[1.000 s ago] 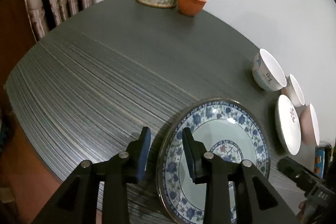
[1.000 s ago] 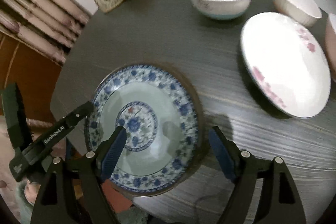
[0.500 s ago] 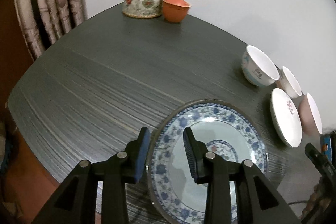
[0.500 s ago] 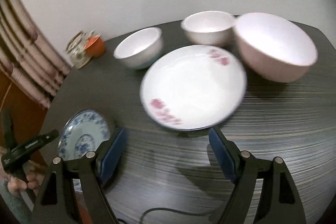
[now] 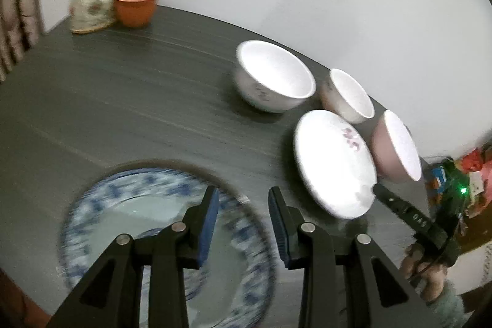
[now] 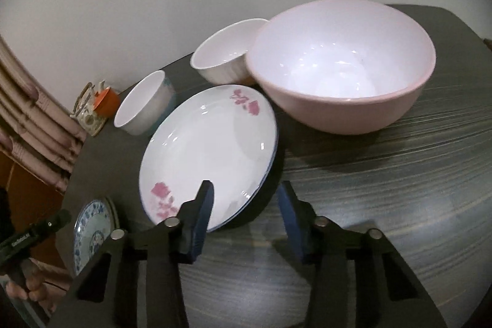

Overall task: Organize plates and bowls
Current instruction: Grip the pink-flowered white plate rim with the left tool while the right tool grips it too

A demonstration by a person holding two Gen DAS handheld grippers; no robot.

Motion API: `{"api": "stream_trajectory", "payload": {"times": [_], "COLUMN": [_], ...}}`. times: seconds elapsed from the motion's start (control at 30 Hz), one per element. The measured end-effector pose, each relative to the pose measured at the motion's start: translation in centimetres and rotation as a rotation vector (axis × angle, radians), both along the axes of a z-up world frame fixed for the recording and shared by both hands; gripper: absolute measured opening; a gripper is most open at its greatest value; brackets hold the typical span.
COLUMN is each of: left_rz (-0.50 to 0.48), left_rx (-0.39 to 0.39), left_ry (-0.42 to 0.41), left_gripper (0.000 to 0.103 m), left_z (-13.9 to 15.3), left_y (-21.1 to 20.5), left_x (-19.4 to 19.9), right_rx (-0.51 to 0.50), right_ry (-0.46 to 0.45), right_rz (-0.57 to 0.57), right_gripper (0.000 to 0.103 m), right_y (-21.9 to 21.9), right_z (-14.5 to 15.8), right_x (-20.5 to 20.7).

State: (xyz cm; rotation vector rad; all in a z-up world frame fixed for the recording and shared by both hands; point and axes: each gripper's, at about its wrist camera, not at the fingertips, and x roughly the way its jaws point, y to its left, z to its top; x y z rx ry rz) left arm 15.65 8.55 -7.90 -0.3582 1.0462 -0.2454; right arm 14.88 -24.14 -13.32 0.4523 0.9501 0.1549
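Dishes for sorting on a dark wood-grain counter (image 6: 399,189) set against a pale wall; three bowls, two plates, one teapot and one orange lidded cup are in view.

The large pink bowl (image 6: 338,112) stands upright at the back right, its white inside bare; the small ribbed white bowl (image 6: 221,63) sits just beside it on the left, also bare inside; the third, a white bowl with a bluish outside (image 6: 144,109), stands further left, nothing showing in it.

The white plate with pink flowers (image 6: 209,143) lies in front of the three bowls, with nothing on it; the blue-and-white patterned plate (image 6: 90,232) rests well apart at the counter's near left edge, likewise unloaded.

The right tongs (image 6: 245,189) are closing, the near rim of the flowered plate between the two blue pads; one pad is over the plate, the other beyond its edge, and neither can be seen pressing on it.

The left tongs (image 5: 243,195) hover part-open over the right rim of the patterned plate, gripping nothing; that view is blurred.

The teapot (image 6: 87,112), with the orange cup (image 6: 107,103) touching or just beside it, stands at the far left corner near a pink curtain (image 6: 37,125); a hand (image 6: 27,291) holds the left tool.
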Motion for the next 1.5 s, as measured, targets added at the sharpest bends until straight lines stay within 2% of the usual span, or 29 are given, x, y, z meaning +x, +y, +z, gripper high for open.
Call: {"api": "stream_trajectory", "payload": {"times": [0.27, 0.63, 0.8, 0.87, 0.9, 1.13, 1.3, 1.5], "left_rz": [-0.074, -0.096, -0.096, -0.099, -0.101, -0.097, -0.099, -0.117], "left_rx": [-0.044, -0.091, -0.102, -0.099, -0.101, -0.057, -0.052, -0.035], "left_ry": [0.058, 0.153, 0.17, 0.172, 0.177, 0.165, 0.17, 0.15], "left_gripper": [0.034, 0.033, 0.032, 0.028, 0.023, 0.018, 0.013, 0.013], "left_z": [-2.2, -5.2, -5.7, -5.9, -6.0, -5.9, -5.9, -4.9], "left_y": [-5.2, -7.5, -7.3, -7.4, -7.6, -8.0, -8.1, -8.5], "left_x": [4.7, 8.6, 9.0, 9.3, 9.5, 9.7, 8.8, 7.4], "right_rx": [0.016, 0.056, 0.077, 0.078, 0.079, 0.106, 0.071, 0.069], "right_ry": [0.005, 0.021, 0.034, 0.036, 0.036, 0.065, 0.062, 0.066], "right_rz": [0.025, 0.041, 0.049, 0.049, 0.05, 0.049, 0.057, 0.055], "right_gripper": [0.03, 0.019, 0.016, 0.016, 0.016, 0.016, 0.011, 0.011], "right_y": [-1.0, -1.6, -1.8, -1.9, -1.8, -1.9, -1.4, -1.5], "right_z": [-0.7, -1.6, -2.1, -2.2, -2.3, -2.9, -2.9, -2.7], "right_x": [2.1, 3.9, 4.3, 4.5, 4.6, 5.1, 4.9, 3.9]}}
